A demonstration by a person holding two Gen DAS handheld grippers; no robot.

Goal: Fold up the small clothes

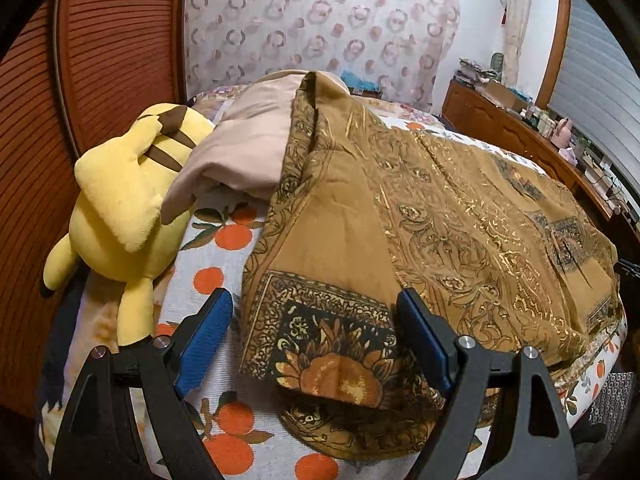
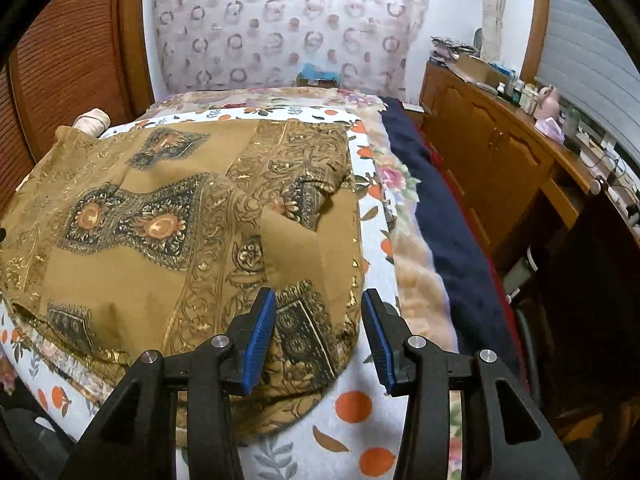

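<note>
A brown garment with gold scrollwork and dark flower panels [image 1: 440,208] lies spread over the bed, its near corner doubled over. My left gripper [image 1: 315,296] hovers above that corner, open wide, the cloth lying between its blue pads without being pinched. In the right wrist view the same garment [image 2: 160,216] covers the left half of the bed. My right gripper [image 2: 319,294] stands partly open over its near right edge. The pads there do not press on the fabric.
A yellow plush toy [image 1: 120,208] and a beige pillow [image 1: 248,148] lie at the bed's left end. The orange-print sheet [image 2: 352,404] shows around the garment. A navy blanket [image 2: 440,220] runs along the right side, beside a wooden cabinet [image 2: 500,148].
</note>
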